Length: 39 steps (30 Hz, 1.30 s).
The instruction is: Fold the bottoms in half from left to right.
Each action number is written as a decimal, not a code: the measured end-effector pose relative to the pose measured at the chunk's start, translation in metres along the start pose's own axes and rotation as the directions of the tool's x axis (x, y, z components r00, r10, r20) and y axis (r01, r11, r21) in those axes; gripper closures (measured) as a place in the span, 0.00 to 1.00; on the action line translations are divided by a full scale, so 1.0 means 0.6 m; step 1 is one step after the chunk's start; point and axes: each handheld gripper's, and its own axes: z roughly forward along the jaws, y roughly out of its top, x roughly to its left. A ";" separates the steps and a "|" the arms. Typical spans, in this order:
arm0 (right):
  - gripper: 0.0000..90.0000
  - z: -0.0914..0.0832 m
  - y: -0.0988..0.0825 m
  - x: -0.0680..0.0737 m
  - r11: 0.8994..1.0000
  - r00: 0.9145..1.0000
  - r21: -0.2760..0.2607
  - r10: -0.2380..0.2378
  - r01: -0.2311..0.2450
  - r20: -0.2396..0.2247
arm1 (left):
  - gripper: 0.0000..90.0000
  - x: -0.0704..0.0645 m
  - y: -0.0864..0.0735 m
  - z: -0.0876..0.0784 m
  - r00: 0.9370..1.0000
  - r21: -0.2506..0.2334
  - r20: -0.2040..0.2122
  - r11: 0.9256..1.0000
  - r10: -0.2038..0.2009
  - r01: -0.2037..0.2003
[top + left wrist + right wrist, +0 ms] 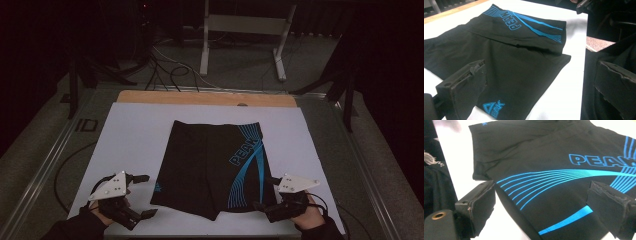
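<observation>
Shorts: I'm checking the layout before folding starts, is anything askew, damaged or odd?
The shorts lie flat and fairly square on the white sheet. Only oddity: the foam pads on the left gripper look torn and ragged.

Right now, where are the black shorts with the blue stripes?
In the high view the black shorts lie flat in the middle of the white mat, between the left claw and the right claw, both open at its near corners.
</observation>
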 end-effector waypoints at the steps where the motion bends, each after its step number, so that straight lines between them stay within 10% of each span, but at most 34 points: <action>1: 0.10 -0.002 0.003 0.000 1.000 1.000 -0.004 -0.005 0.005 0.000 | 0.00 0.001 0.003 -0.001 1.000 0.000 0.002 1.000 -0.001 0.001; 15: 0.10 -0.016 0.074 -0.015 0.996 0.997 -0.035 -0.080 0.081 0.022 | 0.00 0.005 0.028 -0.013 1.000 0.002 0.006 1.000 -0.011 0.011; 39: 0.10 0.062 0.195 -0.052 0.985 0.991 -0.102 -0.137 0.137 0.002 | 0.00 0.006 0.061 -0.012 1.000 0.023 -0.009 1.000 -0.013 0.014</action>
